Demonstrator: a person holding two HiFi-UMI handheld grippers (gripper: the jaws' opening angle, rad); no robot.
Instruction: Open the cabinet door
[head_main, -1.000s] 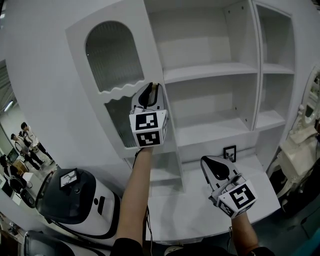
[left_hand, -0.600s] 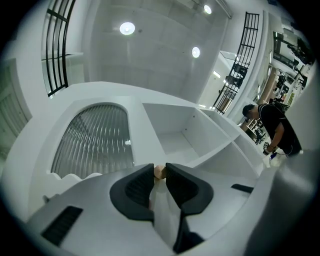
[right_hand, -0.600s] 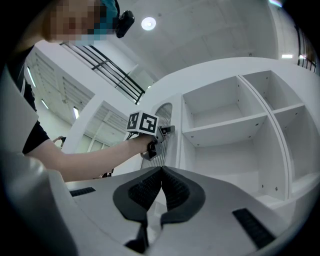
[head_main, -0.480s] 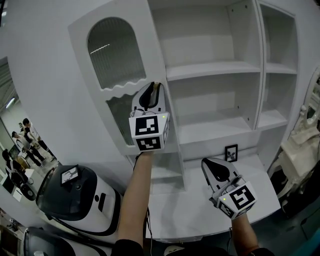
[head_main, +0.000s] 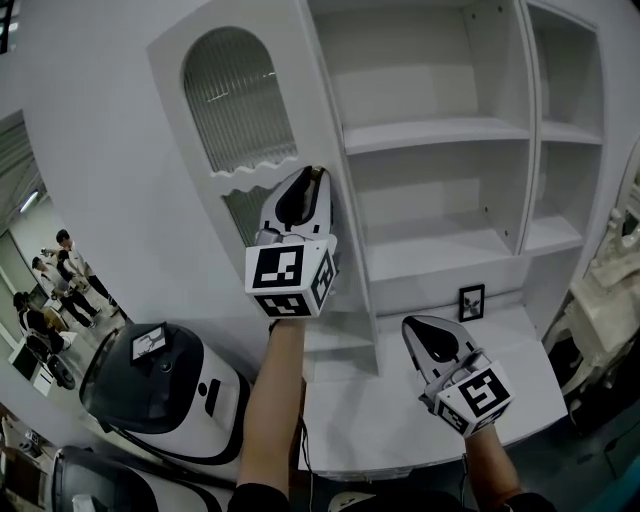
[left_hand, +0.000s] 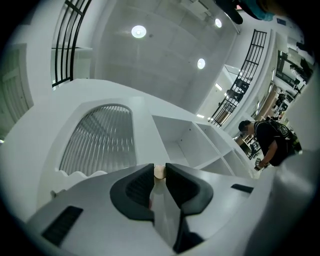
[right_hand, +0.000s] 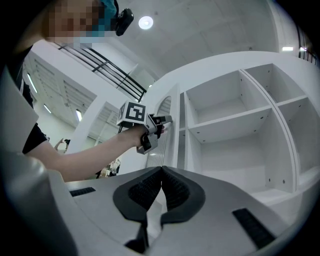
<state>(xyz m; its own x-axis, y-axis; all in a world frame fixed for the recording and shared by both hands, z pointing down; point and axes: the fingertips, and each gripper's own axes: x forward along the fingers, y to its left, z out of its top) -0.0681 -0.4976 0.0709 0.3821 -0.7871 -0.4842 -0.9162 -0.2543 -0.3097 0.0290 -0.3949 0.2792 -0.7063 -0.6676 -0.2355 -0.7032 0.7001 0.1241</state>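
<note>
Pinches the knob (left_hand: 159, 172) between the narrow jaws of the left gripper (head_main: 311, 177), with a dark pad pressed to each side of it. Places that knob on the near edge of the door (head_main: 238, 112), about halfway up, just below the arched ribbed pane and its wavy sill. Shows the door standing swung out from the front of the cabinet (head_main: 440, 132), part open, with bare white shelves to its right. Cannot tell the hinge side. From the right gripper view, catches the door almost edge-on beside the shelves, with the left gripper raised against that edge.

Holds the right gripper (head_main: 415, 325) low, over the worktop (head_main: 370, 420) near its front edge, well apart from the door and below the left gripper. Reads its jaws as closed tip to tip, with nothing between them.

Finds a small black frame (head_main: 471, 300) upright at the back edge of the worktop, beyond the right gripper and apart from it. Takes in a white-and-black machine (head_main: 165, 385) down at the left of the worktop, under the door. Picks out a few people (head_main: 50, 290) far off at the left edge of the head view.
</note>
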